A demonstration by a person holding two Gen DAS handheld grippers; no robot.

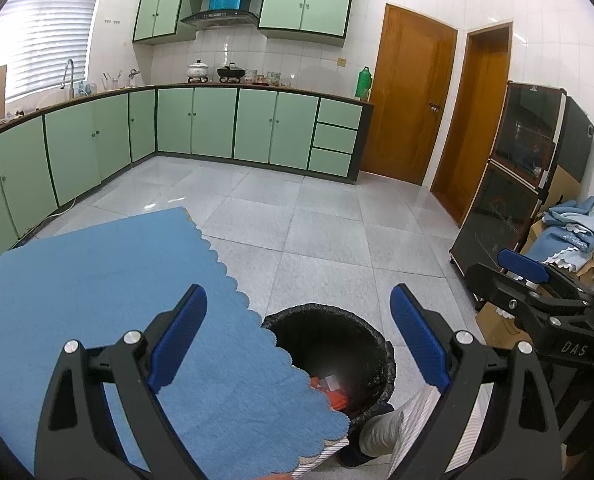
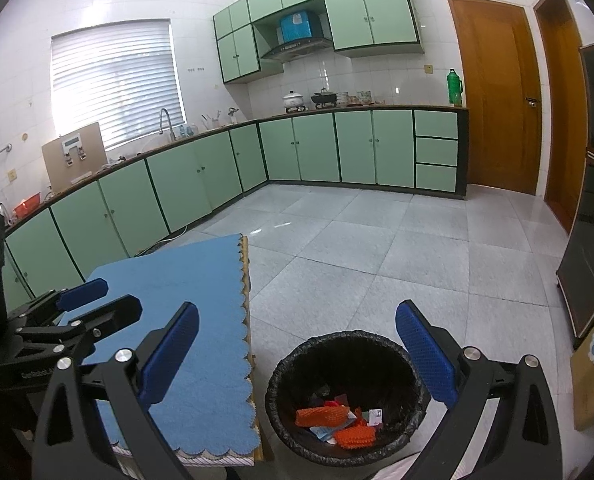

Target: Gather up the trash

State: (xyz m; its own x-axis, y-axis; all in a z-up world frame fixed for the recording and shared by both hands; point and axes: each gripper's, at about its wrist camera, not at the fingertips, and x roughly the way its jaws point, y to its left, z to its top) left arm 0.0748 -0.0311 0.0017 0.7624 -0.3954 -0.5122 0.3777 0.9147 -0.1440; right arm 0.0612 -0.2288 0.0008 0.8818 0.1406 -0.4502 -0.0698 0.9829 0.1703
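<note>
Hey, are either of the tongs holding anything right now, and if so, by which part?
Nothing is held. The left tongs and right tongs are both open and empty above the bin.

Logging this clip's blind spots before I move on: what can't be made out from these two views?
- Trash bin contents: the right wrist view shows orange pieces and scraps, too small to identify; in the left wrist view the blue tablecloth covers part of the bin.
- Near end of the table: cut off by the bottom edge and the jaws in both views.
- Items on the far counter: too small.
</note>
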